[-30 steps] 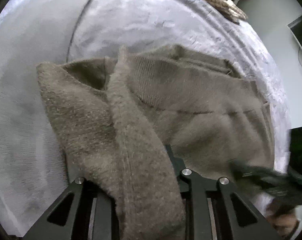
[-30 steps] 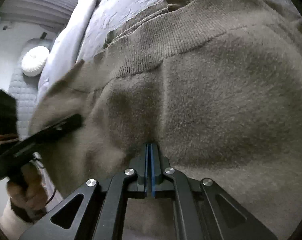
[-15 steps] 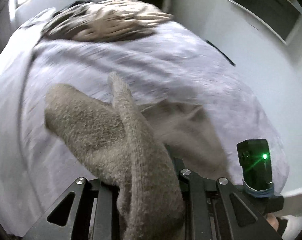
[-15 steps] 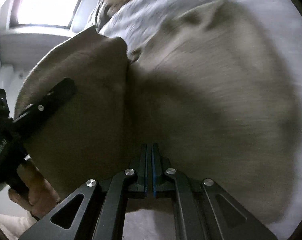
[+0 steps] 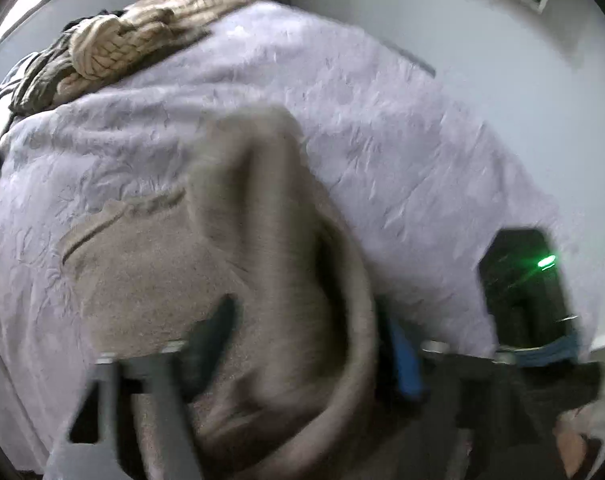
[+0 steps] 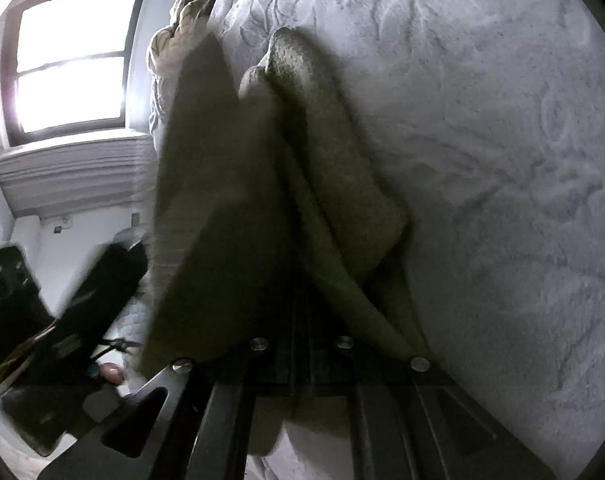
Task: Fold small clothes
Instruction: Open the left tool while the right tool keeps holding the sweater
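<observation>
Fabric is hanging right between your two tools: the brown fleece garment (image 5: 270, 280) is drooping in folds over the lavender embossed bedspread (image 5: 382, 128). Your left gripper (image 5: 298, 344) is opening its jaws as you watch, and a fold of the fleece is still lying between the spreading fingers, blurred but not visibly pinched. Your right gripper (image 6: 302, 340) is pressing its jaws together on the garment's edge, so the cloth (image 6: 262, 184) is draping up and away from it across the bed. From the right wrist camera you are seeing the left tool at lower left, below the bright window (image 6: 70, 56). Far up the bed, a cream cable-knit pile (image 5: 142, 36) is lying well apart.
</observation>
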Demonstrator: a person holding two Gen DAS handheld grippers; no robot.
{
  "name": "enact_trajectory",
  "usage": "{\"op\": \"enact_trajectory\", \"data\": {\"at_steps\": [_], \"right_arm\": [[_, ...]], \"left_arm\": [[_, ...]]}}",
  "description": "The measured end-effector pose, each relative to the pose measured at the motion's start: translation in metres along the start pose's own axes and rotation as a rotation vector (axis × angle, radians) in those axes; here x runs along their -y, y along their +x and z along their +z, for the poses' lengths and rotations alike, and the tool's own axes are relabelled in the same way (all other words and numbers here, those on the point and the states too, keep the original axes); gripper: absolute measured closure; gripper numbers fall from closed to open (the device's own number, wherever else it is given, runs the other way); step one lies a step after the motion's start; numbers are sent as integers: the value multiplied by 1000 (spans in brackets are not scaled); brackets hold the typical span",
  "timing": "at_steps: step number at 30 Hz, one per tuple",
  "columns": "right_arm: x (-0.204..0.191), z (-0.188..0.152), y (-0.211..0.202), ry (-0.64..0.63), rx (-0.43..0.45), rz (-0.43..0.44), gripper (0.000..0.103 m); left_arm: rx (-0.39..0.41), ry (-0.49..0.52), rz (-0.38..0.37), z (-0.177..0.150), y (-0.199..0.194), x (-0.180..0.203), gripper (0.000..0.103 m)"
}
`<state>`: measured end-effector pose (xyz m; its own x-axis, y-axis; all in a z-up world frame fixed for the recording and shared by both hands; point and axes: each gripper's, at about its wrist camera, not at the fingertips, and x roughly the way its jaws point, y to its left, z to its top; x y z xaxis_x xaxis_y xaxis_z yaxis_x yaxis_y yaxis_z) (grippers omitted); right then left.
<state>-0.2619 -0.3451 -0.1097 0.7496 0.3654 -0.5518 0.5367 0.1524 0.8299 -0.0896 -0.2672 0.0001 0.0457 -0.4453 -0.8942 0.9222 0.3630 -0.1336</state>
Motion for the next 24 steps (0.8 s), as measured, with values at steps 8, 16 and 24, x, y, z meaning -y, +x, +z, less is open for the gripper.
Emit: {"op": "enact_trajectory", "data": {"at_steps": [8,16,24], "right_arm": [[26,8,-43,155,121,155,83],[15,20,-66,164,130,268,41],[-51,59,-22,-136,-27,-93,88]], "left_arm": [[129,-132,45,-5,-51,-44,8],[-32,-309,159,-52,-24,-130,8],[-90,-389,172,-77,-3,-147,8]]}}
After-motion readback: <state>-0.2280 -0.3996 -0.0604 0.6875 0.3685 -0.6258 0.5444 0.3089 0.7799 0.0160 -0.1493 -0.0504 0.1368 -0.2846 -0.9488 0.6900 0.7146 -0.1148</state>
